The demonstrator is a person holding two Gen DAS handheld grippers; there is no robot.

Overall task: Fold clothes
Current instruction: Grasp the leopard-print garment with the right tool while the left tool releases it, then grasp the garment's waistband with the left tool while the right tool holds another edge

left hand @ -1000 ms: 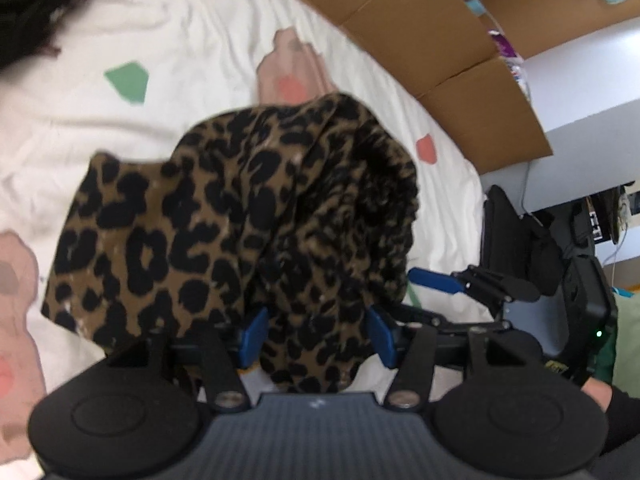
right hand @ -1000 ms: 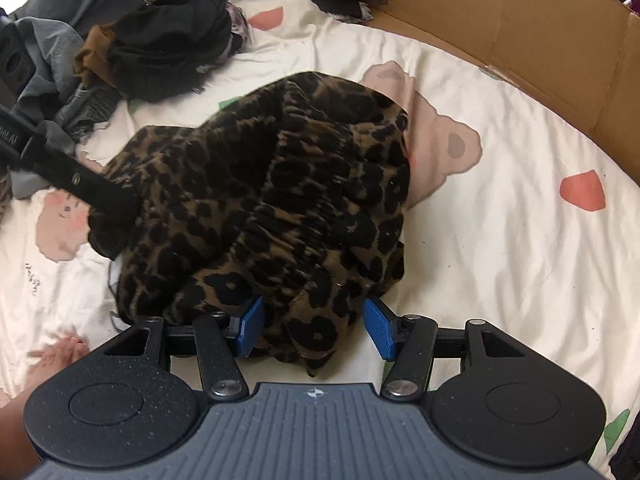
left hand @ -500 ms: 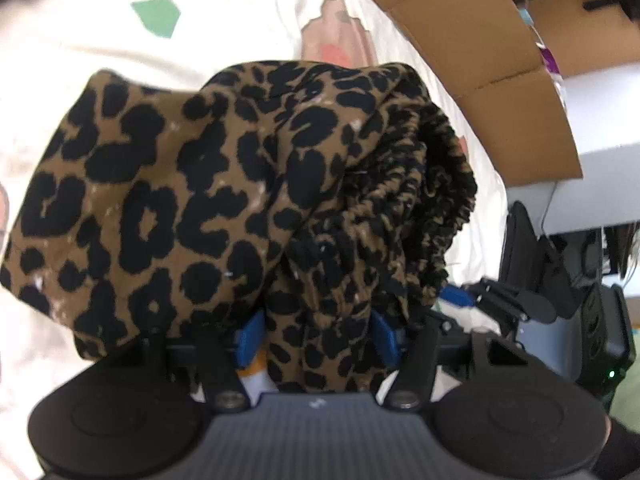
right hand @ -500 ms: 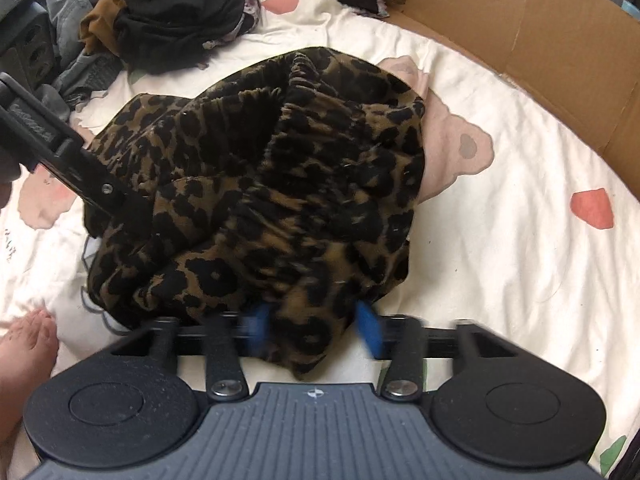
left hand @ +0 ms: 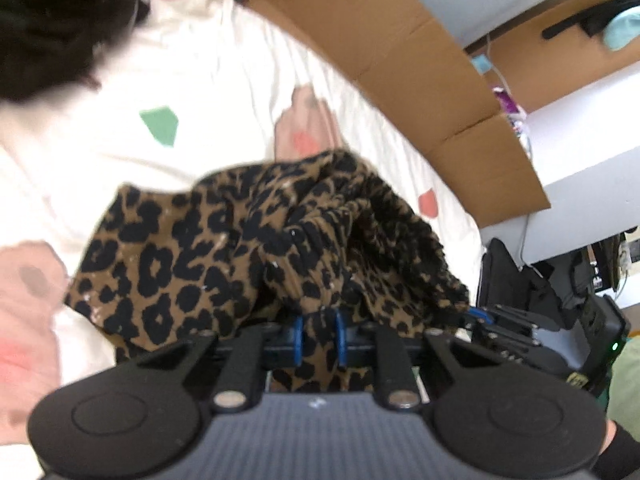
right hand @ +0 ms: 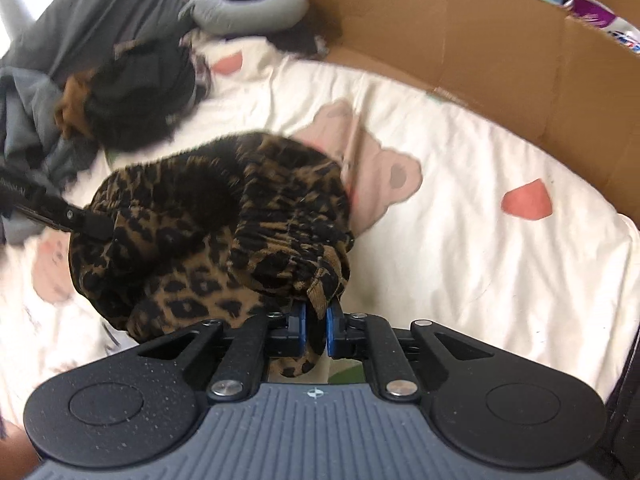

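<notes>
Leopard-print brown-and-black fabric garment (left hand: 224,256) bunched on cream bedsheet with pink bear prints (right hand: 460,208) (cardboard wall (right hand: 460,36) behind). Left tongs (left hand: 319,334) just closed, clenched on one fold; right tongs (right hand: 316,330) just closed, pinching another edge. Dark clothes pile (right hand: 136,96) well apart.

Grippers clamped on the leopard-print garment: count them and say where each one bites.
2. The left gripper pinches the leopard-print garment at its near edge; the right gripper pinches a gathered corner nearest its camera.
</notes>
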